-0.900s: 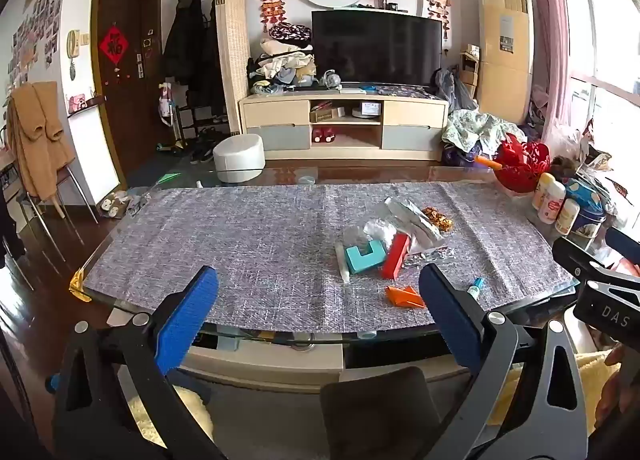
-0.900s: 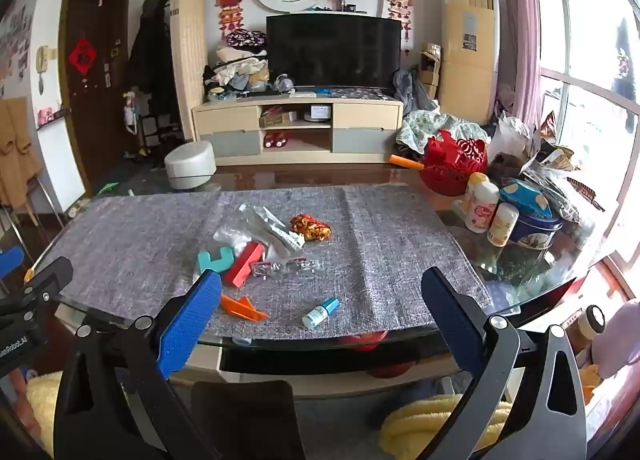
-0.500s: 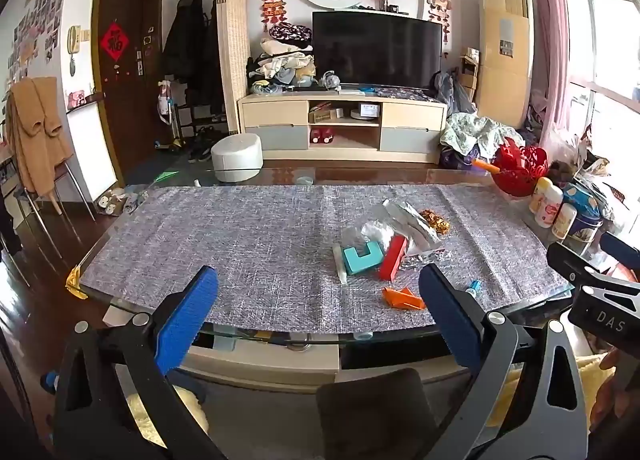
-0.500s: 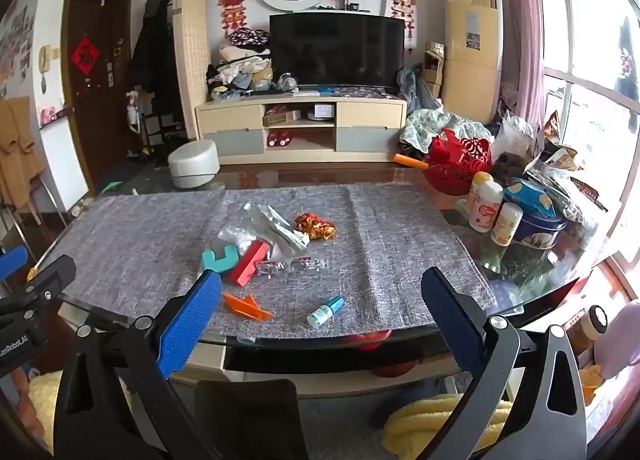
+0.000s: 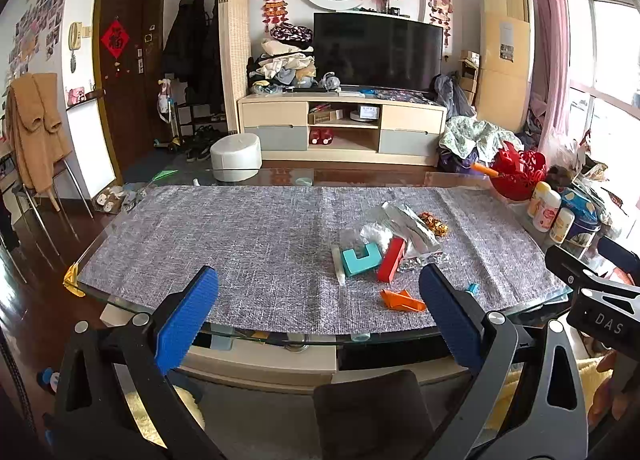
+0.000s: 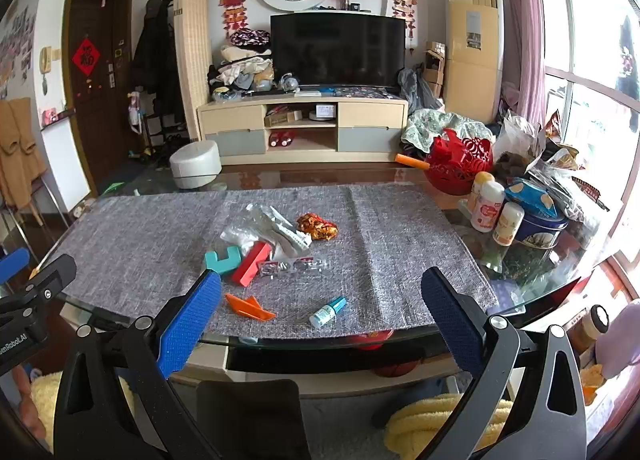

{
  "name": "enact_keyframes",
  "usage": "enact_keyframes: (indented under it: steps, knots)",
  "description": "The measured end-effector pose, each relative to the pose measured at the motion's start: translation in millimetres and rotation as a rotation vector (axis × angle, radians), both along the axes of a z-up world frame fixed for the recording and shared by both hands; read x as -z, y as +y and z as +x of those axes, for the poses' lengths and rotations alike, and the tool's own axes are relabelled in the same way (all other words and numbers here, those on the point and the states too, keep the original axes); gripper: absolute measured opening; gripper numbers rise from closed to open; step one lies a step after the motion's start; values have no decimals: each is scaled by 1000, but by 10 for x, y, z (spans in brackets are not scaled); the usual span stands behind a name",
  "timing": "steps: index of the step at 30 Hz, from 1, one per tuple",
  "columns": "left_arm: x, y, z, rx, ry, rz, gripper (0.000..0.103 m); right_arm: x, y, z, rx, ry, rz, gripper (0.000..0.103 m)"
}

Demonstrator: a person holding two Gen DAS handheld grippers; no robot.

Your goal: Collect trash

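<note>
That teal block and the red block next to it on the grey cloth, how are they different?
The teal block is a chunky U-shape with a notch cut into it; the red block is a plain straight bar. The teal block lies flat on the grey cloth, while the red block looks tilted, its far end up on the clear wrappers. The teal block sits left of the red one. Both are solid-coloured and lie side by side.

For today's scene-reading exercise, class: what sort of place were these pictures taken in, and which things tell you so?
Most likely a lived-in home living room. A television stands on a low media cabinet, coats hang by the entrance door, and a glass table with a grey cloth holds household clutter.
</note>
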State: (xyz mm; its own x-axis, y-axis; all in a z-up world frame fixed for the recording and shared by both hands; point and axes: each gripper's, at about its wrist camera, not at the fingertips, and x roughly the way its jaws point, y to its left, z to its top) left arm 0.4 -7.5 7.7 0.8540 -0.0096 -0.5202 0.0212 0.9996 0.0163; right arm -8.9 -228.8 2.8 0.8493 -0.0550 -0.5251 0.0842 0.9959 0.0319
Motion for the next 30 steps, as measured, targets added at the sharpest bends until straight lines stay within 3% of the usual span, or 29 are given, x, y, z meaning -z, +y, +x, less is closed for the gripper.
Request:
enact_keyframes:
  steps: [30]
  knots:
    - [-40,41,4,4,-10,-24,95,-74,45,-9,-19,-19,6,100]
